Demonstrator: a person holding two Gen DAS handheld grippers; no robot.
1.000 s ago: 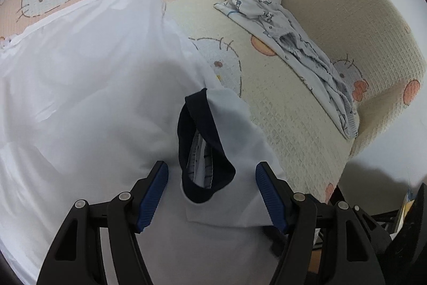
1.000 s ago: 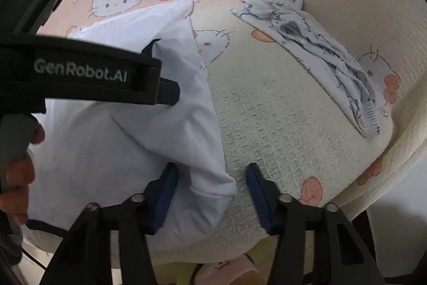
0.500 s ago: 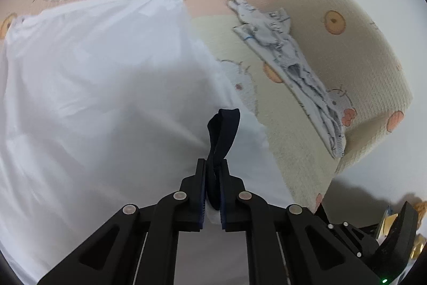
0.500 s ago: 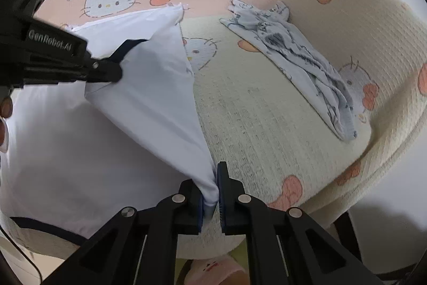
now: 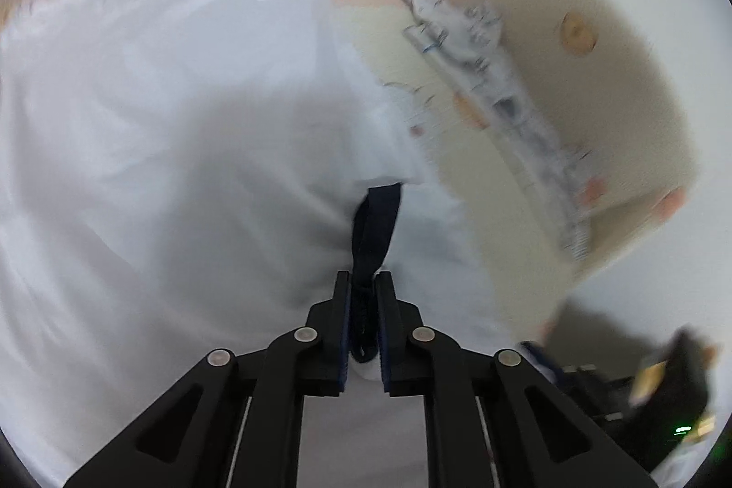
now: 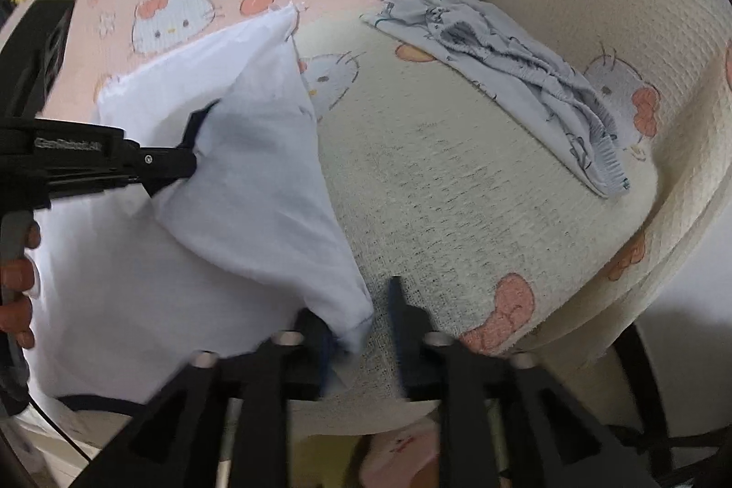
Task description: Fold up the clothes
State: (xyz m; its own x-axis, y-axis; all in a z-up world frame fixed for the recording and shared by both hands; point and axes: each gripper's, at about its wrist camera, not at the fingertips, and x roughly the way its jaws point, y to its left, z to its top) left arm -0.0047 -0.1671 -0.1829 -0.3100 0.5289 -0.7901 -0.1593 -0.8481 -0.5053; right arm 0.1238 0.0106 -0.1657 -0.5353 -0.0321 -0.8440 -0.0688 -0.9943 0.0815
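A white shirt (image 5: 160, 145) with navy trim lies spread on the left of a cartoon-cat blanket (image 6: 457, 190). My left gripper (image 5: 363, 277) pinches the navy sleeve cuff (image 5: 373, 222) between its pads; the jaws are just starting to open, with the cuff still pressed. In the right wrist view, this left gripper (image 6: 192, 163) holds the folded-over sleeve part of the shirt (image 6: 256, 190) raised. My right gripper (image 6: 354, 305) is opening; the shirt's lower corner hangs loose between its blurred fingers, nearer the left one.
A crumpled grey-white printed garment (image 6: 517, 76) lies on the blanket at the far right, blurred in the left wrist view (image 5: 494, 90). A person's hand (image 6: 18, 282) grips the left tool's handle. The blanket's edge drops off at the lower right.
The left gripper shut on the navy cuff and drew the sleeve up. The right gripper shut on the shirt's corner half a second ago and has opened again, leaving the corner loose.
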